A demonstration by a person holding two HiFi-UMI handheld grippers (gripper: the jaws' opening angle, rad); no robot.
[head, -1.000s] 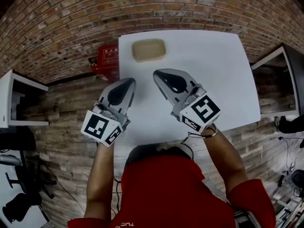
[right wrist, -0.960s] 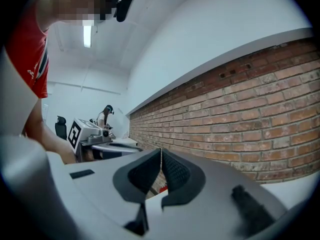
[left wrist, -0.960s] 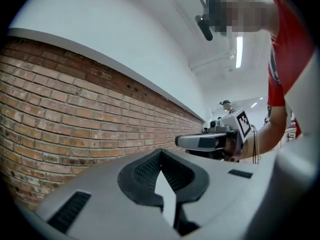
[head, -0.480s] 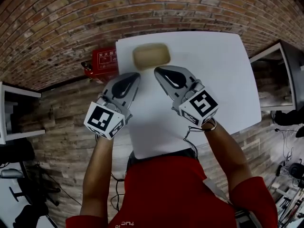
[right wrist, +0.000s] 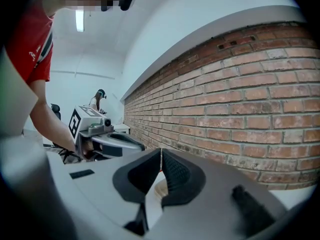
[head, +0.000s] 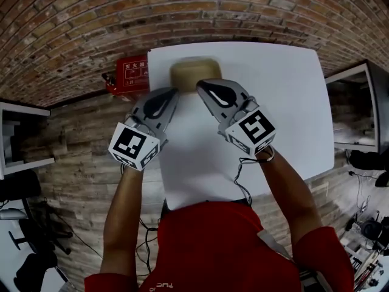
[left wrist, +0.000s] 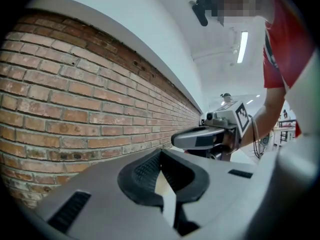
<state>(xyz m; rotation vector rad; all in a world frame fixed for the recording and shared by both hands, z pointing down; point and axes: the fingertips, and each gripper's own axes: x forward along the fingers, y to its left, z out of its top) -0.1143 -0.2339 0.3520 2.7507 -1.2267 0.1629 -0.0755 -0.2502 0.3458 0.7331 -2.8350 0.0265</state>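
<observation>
At the upper middle of the frame, the left tool point(head: 171, 92) and right tool point(head: 201, 85) are hovering with jaws closed and empty, apparently angling inward to bracket the tan tray point(head: 193, 70) sitting on the white counter point(head: 276, 90).

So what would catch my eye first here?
Two grey hand-held grippers with black-and-white marker cubes, the left gripper and right gripper, hover side by side over a white table, jaws together. Their tips point at a shallow tan tray near the table's far edge. Behind runs a brick wall, with a red box by the table's far left corner.
</observation>
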